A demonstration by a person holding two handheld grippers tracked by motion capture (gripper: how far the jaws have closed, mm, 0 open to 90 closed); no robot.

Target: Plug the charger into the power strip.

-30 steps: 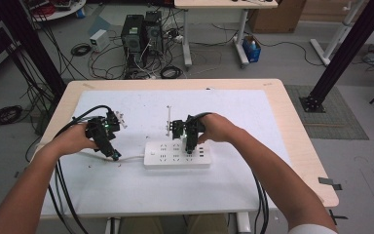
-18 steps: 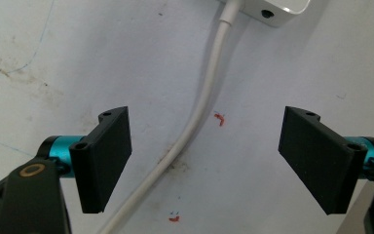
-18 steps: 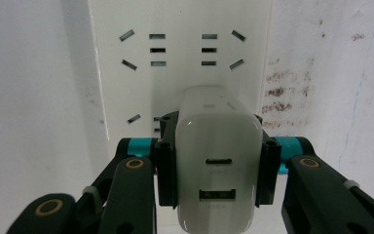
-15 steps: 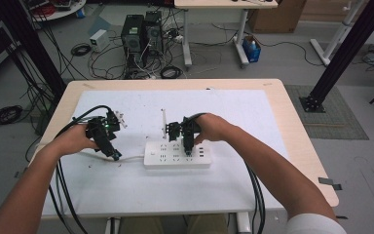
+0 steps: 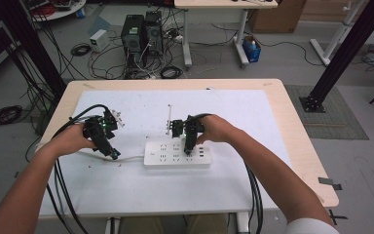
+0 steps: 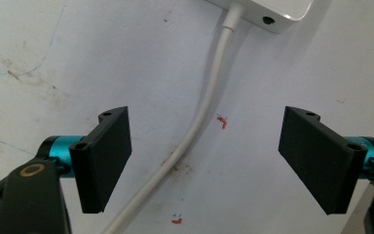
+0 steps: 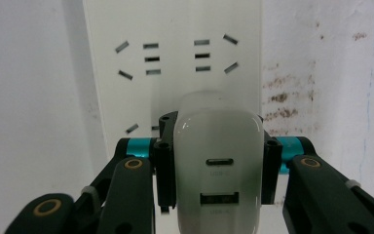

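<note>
On the white mat [image 5: 253, 122] covering the table [image 5: 302, 141], I see a white power strip [image 5: 175, 154] lying flat near the middle, its long side running left to right. My right gripper [image 5: 189, 148] sits directly over the strip, pointing down at it. Through the right gripper view, its jaws are clamped on the sides of a white USB charger [image 7: 218, 165], whose end face with two ports looks back at the camera. Beyond the charger I can see the strip's face [image 7: 175, 63] with rows of socket slots; whether the charger's far end touches the strip I cannot tell.

My left gripper [image 5: 112, 152] hovers to the left of the strip, just off its left end, held by the left hand [image 5: 70, 139]. In the left gripper view its jaws stand wide apart with nothing between them but the strip's white cord [image 6: 195, 131], which runs across the mat from the strip's corner [image 6: 272, 12]. Small red marks [image 6: 221, 122] dot the mat beside the cord. Black cables [image 5: 61, 180] trail from the left gripper off the near edge.
</note>
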